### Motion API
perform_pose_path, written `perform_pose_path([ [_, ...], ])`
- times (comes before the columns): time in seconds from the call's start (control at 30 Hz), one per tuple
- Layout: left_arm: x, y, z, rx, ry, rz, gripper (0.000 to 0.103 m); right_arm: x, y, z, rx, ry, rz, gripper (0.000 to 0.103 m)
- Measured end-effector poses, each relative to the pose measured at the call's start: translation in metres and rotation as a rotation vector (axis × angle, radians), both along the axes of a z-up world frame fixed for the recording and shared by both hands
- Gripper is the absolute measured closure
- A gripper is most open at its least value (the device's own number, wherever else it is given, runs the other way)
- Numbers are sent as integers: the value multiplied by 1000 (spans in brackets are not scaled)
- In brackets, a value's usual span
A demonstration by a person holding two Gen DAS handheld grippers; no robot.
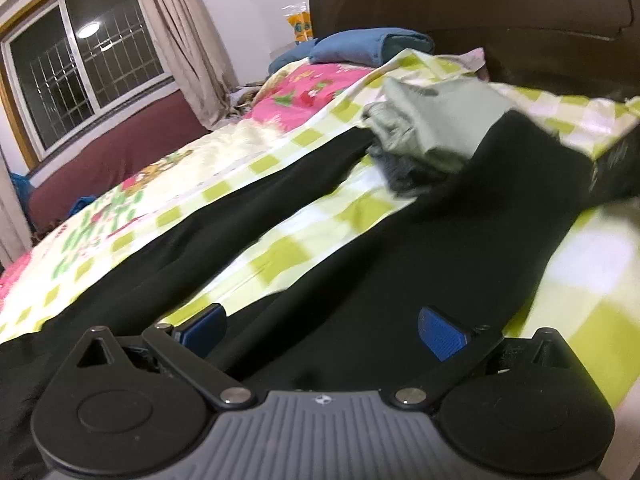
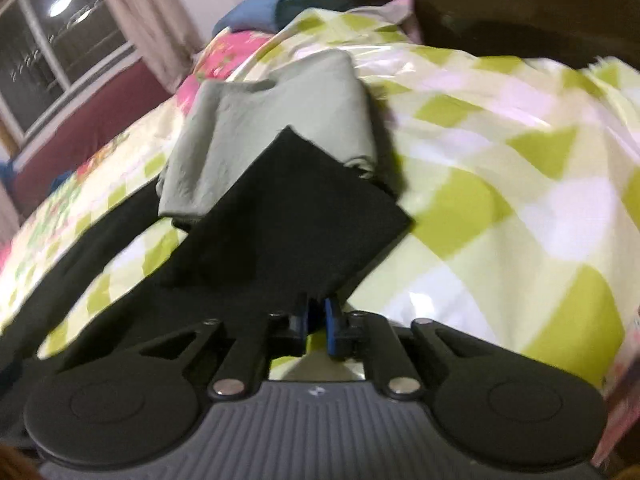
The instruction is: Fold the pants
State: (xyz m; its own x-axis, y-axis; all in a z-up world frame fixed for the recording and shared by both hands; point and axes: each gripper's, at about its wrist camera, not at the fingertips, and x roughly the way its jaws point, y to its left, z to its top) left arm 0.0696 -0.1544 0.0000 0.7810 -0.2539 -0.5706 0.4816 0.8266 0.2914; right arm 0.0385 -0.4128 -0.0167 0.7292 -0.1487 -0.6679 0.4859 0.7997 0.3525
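Note:
Black pants [image 1: 440, 248] lie spread on a bed, with two legs running away from me toward the headboard. My left gripper [image 1: 320, 330] hovers open over the near part of the pants, its blue pads [image 1: 440, 336] wide apart and black cloth below the gap. In the right wrist view, my right gripper [image 2: 318, 318] has its jaws almost together, pinching an edge of the black pants [image 2: 288, 216]. The held leg end rises as a flat dark flap in front of the camera. Both views are motion-blurred.
A green-and-white checked bedspread [image 1: 280, 252] covers the bed. A pile of grey-green folded clothes [image 2: 272, 120] sits by the far end of the pants. Blue folded cloth [image 1: 360, 46] lies before the dark headboard [image 1: 480, 0]. A window [image 1: 80, 60] and curtain are on the left.

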Motion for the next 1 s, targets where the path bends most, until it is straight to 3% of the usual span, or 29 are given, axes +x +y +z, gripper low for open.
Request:
perform_pose_path([
  [0.07, -1, 20, 0, 4, -2, 27, 0, -3, 8, 14, -89, -3, -19, 86],
  [0.17, 1, 68, 6, -26, -5, 117, 0, -7, 30, 40, -216, -53, 12, 85],
  [0.27, 3, 124, 10, -45, -17, 237, 0, 7, 68, 60, -261, -104, 142, 78],
  [0.33, 5, 160, 11, -47, -24, 316, 0, 27, 109, 65, -237, -118, 282, 75],
  [0.57, 8, 310, 6, -17, -58, 665, 0, 89, 315, 40, -162, -74, 906, 76],
  [0.7, 14, 374, -5, -4, -42, 788, 0, 108, 431, 19, -149, -76, 1216, 73],
  [0.83, 25, 412, -25, 21, 34, 826, 0, 127, 515, -20, -178, 4, 1354, 70],
  [0.97, 13, 429, -47, -21, 100, 818, 0, 123, 545, -34, -112, 60, 1419, 65],
  [1.0, 8, 429, -48, -35, 102, 818, 0, 118, 553, -34, -149, 58, 1439, 64],
])
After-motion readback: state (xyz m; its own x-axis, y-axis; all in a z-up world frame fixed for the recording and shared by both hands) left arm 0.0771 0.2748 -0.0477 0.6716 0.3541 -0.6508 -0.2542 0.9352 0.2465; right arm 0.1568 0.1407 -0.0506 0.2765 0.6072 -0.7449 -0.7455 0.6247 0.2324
